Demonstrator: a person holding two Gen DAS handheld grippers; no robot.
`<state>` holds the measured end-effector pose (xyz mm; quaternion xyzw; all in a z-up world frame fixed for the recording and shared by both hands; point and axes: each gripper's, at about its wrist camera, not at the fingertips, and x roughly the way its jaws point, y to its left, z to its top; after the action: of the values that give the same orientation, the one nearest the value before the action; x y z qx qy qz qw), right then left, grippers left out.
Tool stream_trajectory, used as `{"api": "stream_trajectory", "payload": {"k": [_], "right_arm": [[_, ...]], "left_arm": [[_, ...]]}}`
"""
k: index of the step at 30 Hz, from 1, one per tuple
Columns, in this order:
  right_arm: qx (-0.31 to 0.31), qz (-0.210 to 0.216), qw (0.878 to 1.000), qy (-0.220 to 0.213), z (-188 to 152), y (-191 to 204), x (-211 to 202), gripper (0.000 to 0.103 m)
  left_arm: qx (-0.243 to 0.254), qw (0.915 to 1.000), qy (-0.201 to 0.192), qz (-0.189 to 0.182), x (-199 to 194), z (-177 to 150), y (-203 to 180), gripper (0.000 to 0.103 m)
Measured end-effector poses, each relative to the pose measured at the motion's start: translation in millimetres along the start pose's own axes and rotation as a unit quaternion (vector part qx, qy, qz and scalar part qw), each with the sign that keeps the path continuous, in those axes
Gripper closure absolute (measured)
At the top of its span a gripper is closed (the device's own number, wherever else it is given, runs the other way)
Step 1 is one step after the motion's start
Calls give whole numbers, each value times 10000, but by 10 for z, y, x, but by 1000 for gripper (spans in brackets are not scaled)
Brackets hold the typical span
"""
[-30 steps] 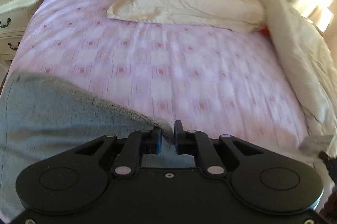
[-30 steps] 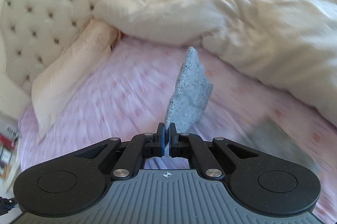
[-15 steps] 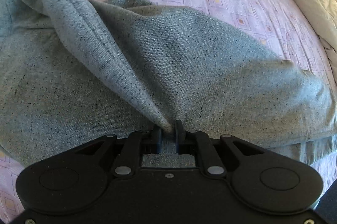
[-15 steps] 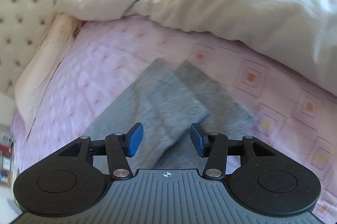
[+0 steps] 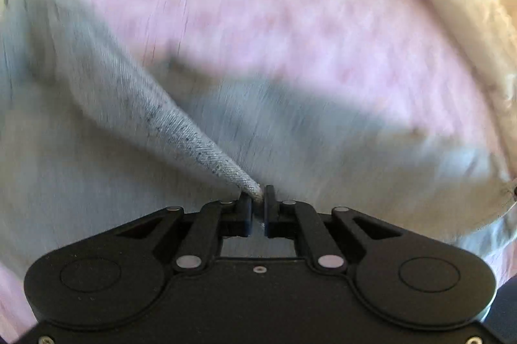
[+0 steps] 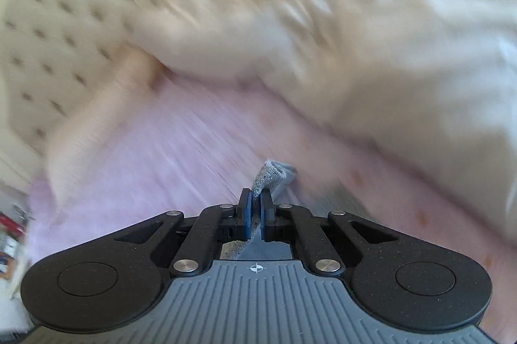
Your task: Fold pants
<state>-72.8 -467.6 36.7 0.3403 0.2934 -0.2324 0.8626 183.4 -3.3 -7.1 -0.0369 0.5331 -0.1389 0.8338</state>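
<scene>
The grey pants (image 5: 97,169) lie spread over the pink bed sheet (image 5: 258,20), blurred by motion. My left gripper (image 5: 257,198) is shut on a raised fold of the pants that runs up to the left. My right gripper (image 6: 255,198) is shut on a small grey end of the pants (image 6: 271,174), which sticks up between the blue pads above the pink sheet (image 6: 145,166).
A cream duvet (image 6: 387,53) is heaped on the right of the bed, also at the right edge of the left wrist view (image 5: 468,20). A tufted headboard (image 6: 64,20) and pillow stand at the far end. A nightstand edge (image 6: 9,240) shows at left.
My right gripper was open over the pants half a second ago and is now shut on a corner of them and lifted. My left gripper keeps its hold and both views have swung.
</scene>
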Motion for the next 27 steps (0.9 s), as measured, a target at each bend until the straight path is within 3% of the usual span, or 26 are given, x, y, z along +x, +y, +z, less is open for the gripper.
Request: {"api": "stream_trajectory", "payload": {"k": [4,7,9,10,12,14,16,18,21,23,25,27], "right_arm": [[-155,211,9988,-421,-15,-5,-497,98],[-427,-284,9987,-3,-262,-195,-465,98],[-403,-704,9951,570,-500,-395,-246,98],[-380,-828,9927,788,-597,-466,-144,98],[-421,-988,9890,1015,-742,-539,-14,98],[-464,-1009,9887,1008,-768,-525,9,98],[-523,-904,9903,921,-685,-448,-17,98],[-587,-707,9926,794,-561,-343,-57,98],[-751,-342,9961,305,-325,-143,-232,98],[-822,-59,9964,-197,-213,-32,-429,98],[-986,-101,9932,-607,-220,3,-573,98],[-1177,-449,9911,-427,-317,-61,-523,98]], "left_arm": [[180,9950,-975,-95,-622,389,-198,95],[134,9919,-1194,-422,-938,211,-122,94],[96,9946,-886,-532,-826,-55,-43,93],[50,9974,-512,-505,-655,-226,12,93],[-101,9991,321,-253,-200,-548,128,93],[-368,9941,1017,23,211,-784,236,93],[-474,9964,703,-81,223,-858,269,94],[-457,9965,692,-96,172,-801,234,95],[-375,9980,486,-170,69,-627,149,95],[-219,9994,134,-212,-70,-563,61,95],[-49,9987,-429,-267,-283,-460,-50,95],[95,9935,-1092,-307,-558,-408,-148,94]]}}
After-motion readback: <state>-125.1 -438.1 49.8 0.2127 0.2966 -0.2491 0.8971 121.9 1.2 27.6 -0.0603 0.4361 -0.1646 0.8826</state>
